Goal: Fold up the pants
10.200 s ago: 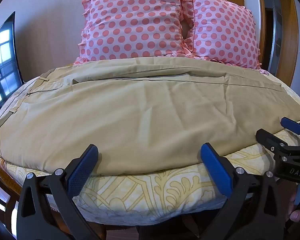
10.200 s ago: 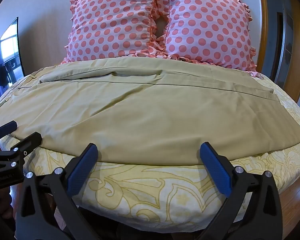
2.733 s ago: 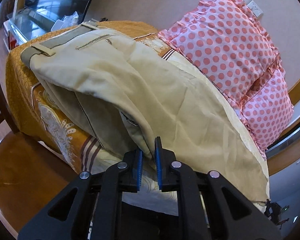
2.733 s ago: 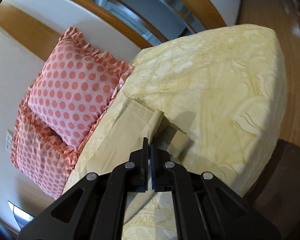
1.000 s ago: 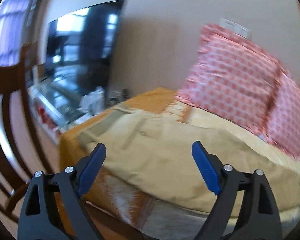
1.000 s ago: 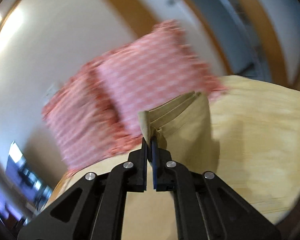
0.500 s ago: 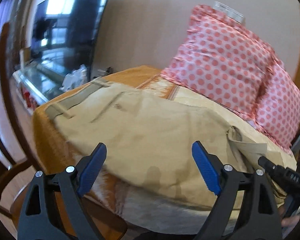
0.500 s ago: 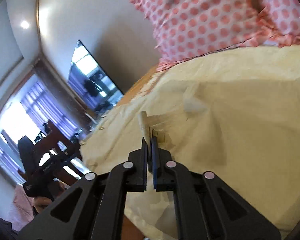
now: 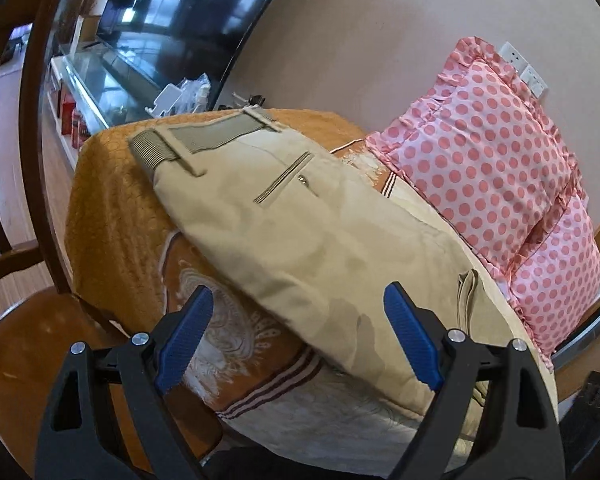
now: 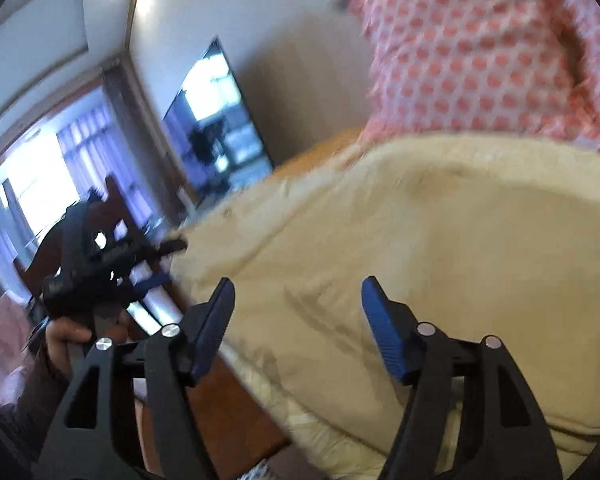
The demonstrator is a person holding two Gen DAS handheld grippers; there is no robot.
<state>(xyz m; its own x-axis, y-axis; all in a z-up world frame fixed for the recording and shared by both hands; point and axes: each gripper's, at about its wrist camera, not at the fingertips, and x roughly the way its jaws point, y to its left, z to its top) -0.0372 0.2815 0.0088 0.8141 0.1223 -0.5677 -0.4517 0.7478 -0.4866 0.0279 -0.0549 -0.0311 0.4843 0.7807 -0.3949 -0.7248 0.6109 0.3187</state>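
The khaki pants [image 9: 300, 224] lie on the bed, folded over lengthwise, waistband [image 9: 204, 136] at the far left, back pocket up. The leg cuffs [image 9: 466, 292] lie folded back on the fabric near the right. My left gripper [image 9: 296, 336] is open and empty just above the pants' near edge. My right gripper [image 10: 296, 328] is open and empty above the pants [image 10: 420, 248]; that view is blurred. The left gripper also shows in the right wrist view [image 10: 160, 264], open, at the pants' left end.
Two pink polka-dot pillows [image 9: 488, 160] lean on the wall behind the pants. The orange and cream bedspread [image 9: 112, 216] drops off at the near left. A dark wooden chair [image 9: 24, 184] stands left of the bed. A TV [image 9: 188, 12] and a cluttered shelf [image 9: 100, 88] lie beyond.
My right gripper has opened and let go of the leg cuffs, which now lie on the pants. My left gripper stays open and has moved closer over the pants.
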